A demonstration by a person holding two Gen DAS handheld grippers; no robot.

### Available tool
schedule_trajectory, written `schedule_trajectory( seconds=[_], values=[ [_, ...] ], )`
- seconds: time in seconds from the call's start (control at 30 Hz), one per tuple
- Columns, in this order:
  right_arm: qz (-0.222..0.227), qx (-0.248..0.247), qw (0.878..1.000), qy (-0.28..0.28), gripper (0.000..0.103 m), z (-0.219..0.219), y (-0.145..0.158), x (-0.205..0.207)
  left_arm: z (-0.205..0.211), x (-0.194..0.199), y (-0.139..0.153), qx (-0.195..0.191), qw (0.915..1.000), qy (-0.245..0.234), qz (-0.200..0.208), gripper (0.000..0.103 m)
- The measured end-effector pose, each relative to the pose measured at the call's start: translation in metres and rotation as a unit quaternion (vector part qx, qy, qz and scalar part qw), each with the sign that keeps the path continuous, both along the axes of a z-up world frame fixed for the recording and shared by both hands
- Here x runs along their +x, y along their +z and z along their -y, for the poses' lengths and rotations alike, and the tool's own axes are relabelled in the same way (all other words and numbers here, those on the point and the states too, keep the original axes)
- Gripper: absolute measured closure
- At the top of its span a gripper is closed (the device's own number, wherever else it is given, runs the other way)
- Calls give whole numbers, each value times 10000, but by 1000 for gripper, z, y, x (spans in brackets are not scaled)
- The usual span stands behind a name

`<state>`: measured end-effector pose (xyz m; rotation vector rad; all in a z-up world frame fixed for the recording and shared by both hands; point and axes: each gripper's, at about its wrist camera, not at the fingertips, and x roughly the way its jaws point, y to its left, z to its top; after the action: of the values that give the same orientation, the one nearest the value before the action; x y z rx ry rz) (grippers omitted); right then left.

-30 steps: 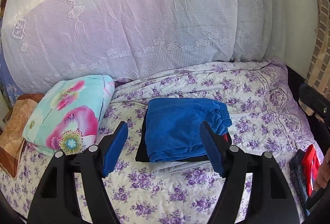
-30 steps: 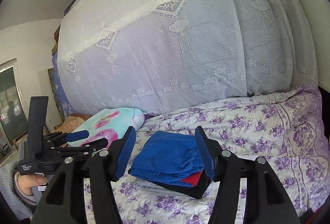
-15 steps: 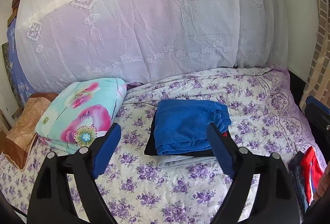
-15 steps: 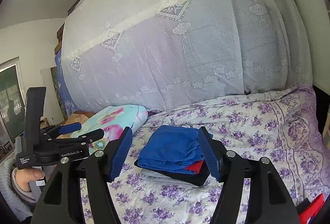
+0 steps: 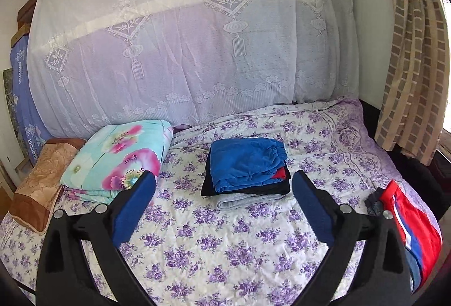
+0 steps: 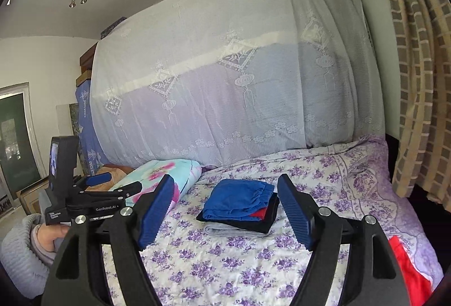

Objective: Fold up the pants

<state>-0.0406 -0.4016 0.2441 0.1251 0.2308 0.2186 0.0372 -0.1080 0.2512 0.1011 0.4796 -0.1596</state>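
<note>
Folded blue pants (image 5: 244, 162) atop four-garment stack, both grippers' jaws empty, just opened wide

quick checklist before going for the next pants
1. Left gripper empty, jaws wide after just opening: ok.
2. Right gripper empty, jaws likewise just opened: ok.
3. Folded stack tidy, blue pair on top, clear of both grippers: ok.
4. Bedsheet in front of the stack free for spreading: ok.
5. Red garment at the bed's right edge within view: ok.
6. Whether that garment is pants: cannot tell.
</note>
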Motion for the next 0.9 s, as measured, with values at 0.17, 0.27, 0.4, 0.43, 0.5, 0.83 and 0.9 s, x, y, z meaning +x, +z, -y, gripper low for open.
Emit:
schedule_trajectory(
  seconds=[0.17,0.27,0.4,0.43,0.5,0.83,0.9],
  values=[
    [164,-4,9995,-272,7,26,40,-85,-11,-43,13,-58,10000,-3,-5,5],
    [-64,-229,9984,-521,3,28,49,-99,-12,-57,16,-104,9997,38,-208,5],
    [-195,-220,9973,-670,3,12,34,-83,-6,-68,21,-60,9994,119,-332,5],
    [-263,-166,9974,-646,3,7,28,-76,-2,-70,22,9,9993,193,-323,5],
    [-541,-4,9963,-669,3,-6,15,-58,3,-72,24,83,9988,349,-339,5],
    [-1660,36,9857,269,3,-35,-12,-3,30,-77,30,-118,9978,517,-399,5],
    [-1605,67,9859,468,3,-33,-7,-4,35,-74,30,-87,9974,570,-423,5]
  ],
)
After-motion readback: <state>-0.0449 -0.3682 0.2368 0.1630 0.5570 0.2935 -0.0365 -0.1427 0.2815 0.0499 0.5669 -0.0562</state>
